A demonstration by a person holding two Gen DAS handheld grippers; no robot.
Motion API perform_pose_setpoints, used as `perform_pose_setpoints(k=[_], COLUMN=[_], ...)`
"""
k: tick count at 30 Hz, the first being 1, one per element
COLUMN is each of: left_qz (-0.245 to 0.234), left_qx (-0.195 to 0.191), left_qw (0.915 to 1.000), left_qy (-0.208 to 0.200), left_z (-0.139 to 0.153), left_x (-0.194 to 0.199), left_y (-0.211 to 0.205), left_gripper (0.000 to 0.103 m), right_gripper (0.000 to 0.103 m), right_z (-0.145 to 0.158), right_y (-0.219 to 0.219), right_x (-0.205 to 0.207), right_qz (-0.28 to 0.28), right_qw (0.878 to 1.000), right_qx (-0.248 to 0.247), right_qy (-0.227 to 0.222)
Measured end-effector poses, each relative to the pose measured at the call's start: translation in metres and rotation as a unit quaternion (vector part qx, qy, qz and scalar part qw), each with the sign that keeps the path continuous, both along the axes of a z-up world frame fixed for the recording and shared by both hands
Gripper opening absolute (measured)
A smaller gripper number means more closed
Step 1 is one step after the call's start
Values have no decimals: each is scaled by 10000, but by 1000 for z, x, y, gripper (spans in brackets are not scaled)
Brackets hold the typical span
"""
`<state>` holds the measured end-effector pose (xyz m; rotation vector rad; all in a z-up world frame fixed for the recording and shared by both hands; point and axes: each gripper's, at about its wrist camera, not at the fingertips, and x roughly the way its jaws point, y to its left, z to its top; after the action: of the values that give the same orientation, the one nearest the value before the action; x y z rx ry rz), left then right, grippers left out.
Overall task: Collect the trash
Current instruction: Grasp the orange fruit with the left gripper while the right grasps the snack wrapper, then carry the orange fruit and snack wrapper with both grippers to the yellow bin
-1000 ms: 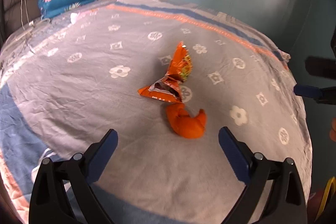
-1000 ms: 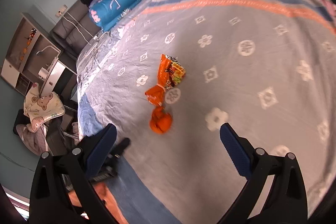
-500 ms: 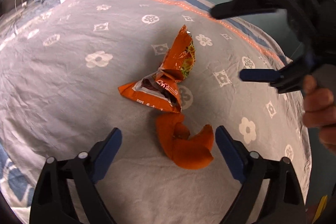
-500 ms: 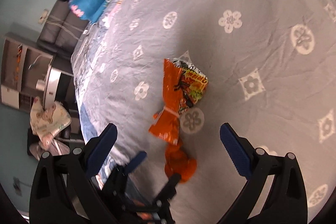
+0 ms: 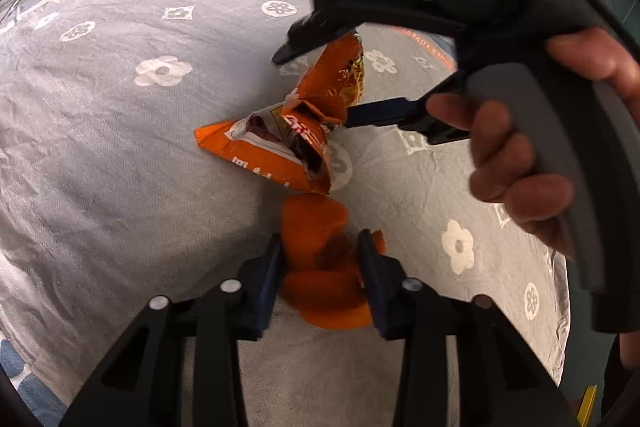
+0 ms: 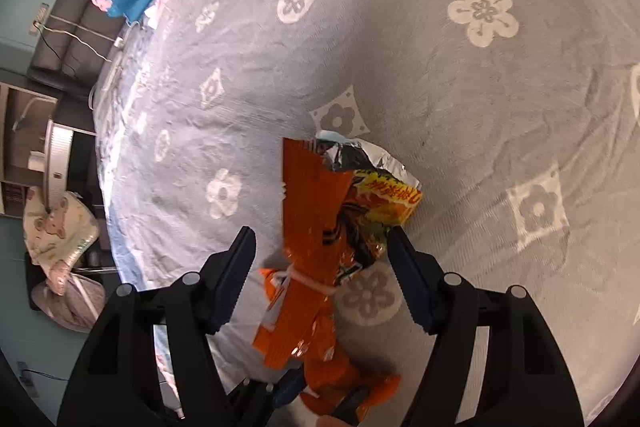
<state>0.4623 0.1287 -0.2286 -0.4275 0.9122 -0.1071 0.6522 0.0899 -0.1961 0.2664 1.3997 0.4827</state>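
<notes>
Closing on orange peel (image 5: 320, 259), left gripper (image 5: 320, 267) has just been narrowing; blue pads flank the peel and look to be touching it, so I judge it gripped. Right gripper (image 6: 320, 259), also just been closing, stands half-wide astride the orange snack wrapper (image 6: 332, 227), pads not yet pressing. Wrapper lies on the flower-print bedspread (image 6: 500, 87), long axis 12-to-6 in the right wrist view, foil mouth at 12. From the left gripper it sits at 12, just beyond the peel. Right hand (image 5: 516, 155) is nearer it. Yellow and white print on the wrapper is unreadable.
</notes>
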Motion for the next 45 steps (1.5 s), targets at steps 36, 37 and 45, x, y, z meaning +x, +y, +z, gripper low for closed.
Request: perform_pose_setpoints(k=[36, 37, 45], left_qz=[465, 439, 122], left_qx=[868, 899, 1029], left_qw=[9866, 9853, 9760], left_qy=[-1300, -1384, -1916], left_z=[143, 151, 209], left_x=[-143, -150, -214], left_y=[-2, -5, -42], left_gripper=[22, 22, 22], right_gripper=[24, 24, 24], right_z=[210, 214, 244], right_y=[-134, -142, -223], right_x=[-224, -230, -333], right_qz=[106, 104, -58], right_qw=[9651, 9639, 9476], right_qx=[1744, 1778, 1974], right_qy=[-1953, -1981, -2512])
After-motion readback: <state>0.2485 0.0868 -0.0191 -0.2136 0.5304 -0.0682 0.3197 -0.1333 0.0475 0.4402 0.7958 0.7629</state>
